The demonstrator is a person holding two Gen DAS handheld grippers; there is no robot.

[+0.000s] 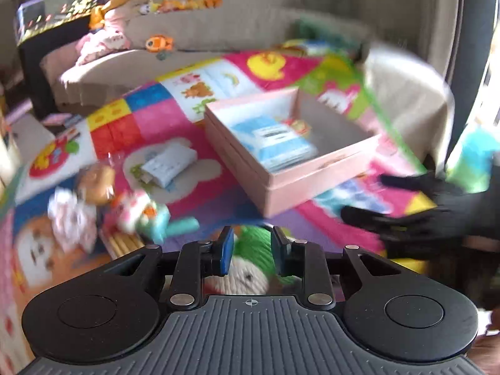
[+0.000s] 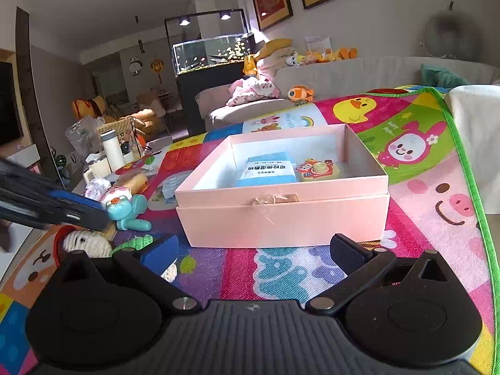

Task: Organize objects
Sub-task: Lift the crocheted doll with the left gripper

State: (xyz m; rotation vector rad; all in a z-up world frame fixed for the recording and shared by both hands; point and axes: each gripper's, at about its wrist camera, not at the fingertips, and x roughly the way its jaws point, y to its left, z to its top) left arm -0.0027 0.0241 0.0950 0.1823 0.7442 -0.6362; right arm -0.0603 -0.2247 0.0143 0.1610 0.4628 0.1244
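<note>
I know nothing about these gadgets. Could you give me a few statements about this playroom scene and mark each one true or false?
1. The pink box has no lid on. True.
2. The box holds a blue packet and a small yellow toy. True.
3. The right fingers are clamped on a bottle. False: they stand wide apart with nothing between them.
4. The knitted doll lies inside the box. False: it lies on the mat, outside the box and to its left in the right wrist view.
5. The box stands on a bare wooden floor. False: it stands on the colourful mat.
</note>
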